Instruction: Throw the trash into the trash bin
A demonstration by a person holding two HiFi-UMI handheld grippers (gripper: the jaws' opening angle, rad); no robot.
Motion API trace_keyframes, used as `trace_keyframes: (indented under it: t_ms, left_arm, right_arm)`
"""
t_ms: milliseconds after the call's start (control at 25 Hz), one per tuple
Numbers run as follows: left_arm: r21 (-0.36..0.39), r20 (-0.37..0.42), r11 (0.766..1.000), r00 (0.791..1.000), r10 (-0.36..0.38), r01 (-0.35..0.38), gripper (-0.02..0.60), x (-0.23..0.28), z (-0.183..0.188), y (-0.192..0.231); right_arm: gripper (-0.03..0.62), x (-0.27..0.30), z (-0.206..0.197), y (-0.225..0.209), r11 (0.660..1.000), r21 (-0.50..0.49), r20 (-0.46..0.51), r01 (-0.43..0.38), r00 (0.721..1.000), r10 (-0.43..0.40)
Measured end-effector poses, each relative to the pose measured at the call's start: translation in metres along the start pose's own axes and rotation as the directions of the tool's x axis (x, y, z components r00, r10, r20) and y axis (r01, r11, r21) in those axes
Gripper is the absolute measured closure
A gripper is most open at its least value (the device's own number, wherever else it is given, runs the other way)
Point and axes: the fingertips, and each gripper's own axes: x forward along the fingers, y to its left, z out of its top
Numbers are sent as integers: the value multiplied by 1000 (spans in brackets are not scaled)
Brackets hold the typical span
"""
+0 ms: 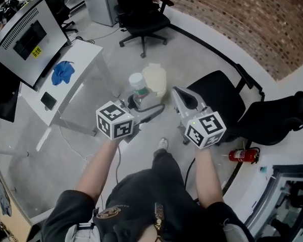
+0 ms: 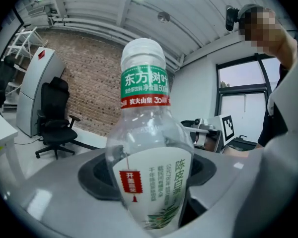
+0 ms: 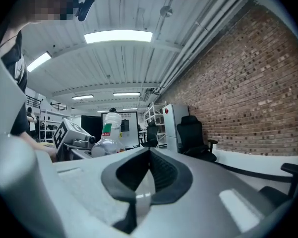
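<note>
With the left gripper [image 2: 150, 182] jaws clamped on the plastic bottle [image 2: 144, 133], just beside the pale trash bin [image 1: 155, 80], and the right gripper [image 3: 148, 155] jaws together, I should open the left jaws only directly above the bin.

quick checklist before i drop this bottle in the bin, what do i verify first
1. Bottle gripped by the left tongs: ok, pads press its body.
2. Cap on the bottle: ok.
3. Right tongs free: ok, shut with nothing held.
4. Bin found: cannot tell; a pale container on the floor ahead may be it.
5. Bottle above that container's opening: cannot tell from the head view.
</note>
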Motion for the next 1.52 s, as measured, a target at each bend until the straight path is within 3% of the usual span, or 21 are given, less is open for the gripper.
trace_keyframes:
  t_ms: [360, 600, 720, 1000, 1280, 1520]
  left_arm:
    - [-66, -104, 989, 986, 127, -134, 250, 80, -16, 94]
    - [-93, -152, 986, 981, 124, -139, 250, 112, -51, 159]
    - [-113, -190, 984, 975, 114, -137, 250, 119, -86, 203]
    - [-134, -203, 986, 977, 73, -102, 251, 137, -164, 312]
    - [-168, -232, 984, 973, 23, -63, 250, 154, -242, 373]
    - [-208, -242, 976, 970, 10, -61, 250, 159, -292, 401]
  right_arm:
    - [591, 92, -51, -118, 994, 95, -132, -53, 989, 65]
    - [591, 157, -114, -155, 994, 76, -258, -81, 961, 98]
    - [591, 185, -165, -167, 993, 100, -326, -59, 941, 89]
    - [591, 250, -317, -194, 986, 165, -499, 18, 864, 68]
    - [591, 271, -463, -199, 956, 253, -592, 150, 805, 30]
    - [591, 278, -541, -195, 968, 212, -650, 136, 759, 36]
